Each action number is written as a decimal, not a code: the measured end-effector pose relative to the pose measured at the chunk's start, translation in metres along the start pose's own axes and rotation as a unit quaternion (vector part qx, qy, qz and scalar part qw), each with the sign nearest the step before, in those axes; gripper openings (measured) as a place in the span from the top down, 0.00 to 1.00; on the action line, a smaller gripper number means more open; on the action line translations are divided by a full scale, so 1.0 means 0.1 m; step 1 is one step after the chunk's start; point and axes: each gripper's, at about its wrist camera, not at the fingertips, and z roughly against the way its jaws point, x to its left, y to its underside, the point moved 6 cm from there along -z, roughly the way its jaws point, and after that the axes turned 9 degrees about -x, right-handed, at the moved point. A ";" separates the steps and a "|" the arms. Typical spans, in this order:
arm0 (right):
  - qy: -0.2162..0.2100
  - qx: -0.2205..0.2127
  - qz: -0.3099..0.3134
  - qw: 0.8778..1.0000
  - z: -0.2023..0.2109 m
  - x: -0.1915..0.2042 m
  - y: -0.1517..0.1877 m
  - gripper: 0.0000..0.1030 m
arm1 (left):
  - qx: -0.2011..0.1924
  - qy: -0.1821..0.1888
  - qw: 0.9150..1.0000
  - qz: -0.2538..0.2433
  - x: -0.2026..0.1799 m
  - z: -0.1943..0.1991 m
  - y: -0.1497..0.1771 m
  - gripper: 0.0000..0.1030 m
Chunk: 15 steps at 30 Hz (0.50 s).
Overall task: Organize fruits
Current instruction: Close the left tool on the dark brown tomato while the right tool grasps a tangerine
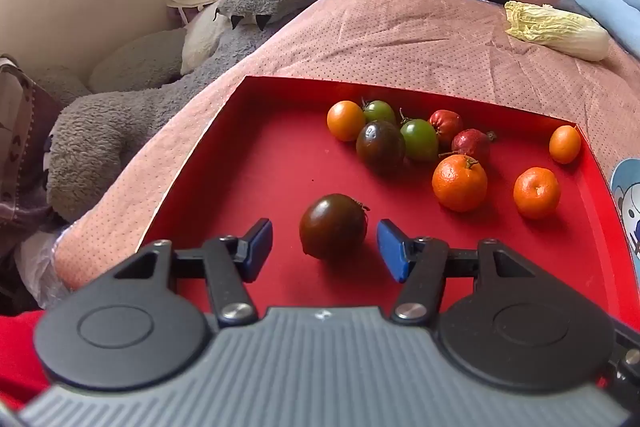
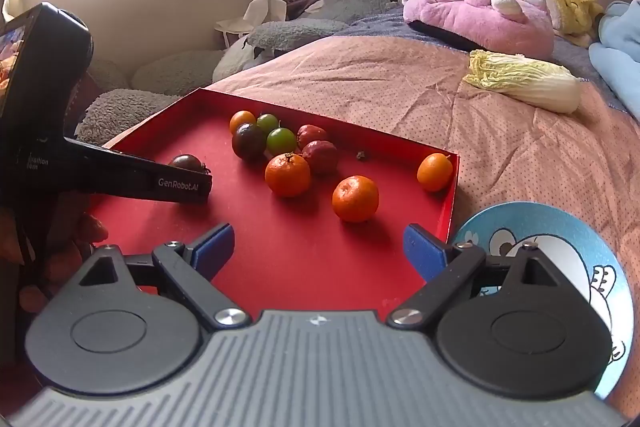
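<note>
Ten fruits sit in the red tray (image 1: 248,163), and one dark tomato (image 1: 333,225) lies apart from the rest, right between the blue pads of the left gripper (image 1: 325,247). Those jaws stand spread, pads clear of the skin on both sides, nothing grasped. From the right wrist view that same tomato is half hidden behind the left gripper's black arm, only its top and stalk peeking over. White lettering on that arm reads "GenRobot.AI"; further back a second label is cut off, ending in "isition" and "tem".

Over to the right gripper (image 2: 320,251): released too, jaws wide, hovering over bare red tray floor at the near edge. Just beyond it sits a mandarin (image 2: 355,198), with a second mandarin (image 2: 287,174) further left, touching the far cluster of a second dark tomato (image 2: 249,141), two green tomatoes, two red fruits and a small orange one. A kumquat (image 2: 435,171) rests alone in the far right corner. A tiny dark speck near the far wall is too small to identify.

Right of the tray, a blue cartoon plate (image 2: 560,239) is largely blocked by the gripper body. A napa cabbage (image 2: 524,85) lies further off on the pink blanket (image 2: 380,79).
</note>
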 end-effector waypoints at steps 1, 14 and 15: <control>-0.001 0.000 0.000 1.000 0.00 0.00 0.00 0.09 | 0.001 0.006 1.000 0.002 -0.02 0.01 0.01 0.41; -0.004 -0.001 0.002 1.000 -0.06 -0.02 0.00 0.07 | 0.020 0.025 0.999 0.022 0.02 -0.01 0.01 0.41; -0.003 -0.001 0.003 1.000 -0.04 0.02 0.00 0.07 | 0.020 0.026 0.999 0.023 0.02 -0.02 0.01 0.41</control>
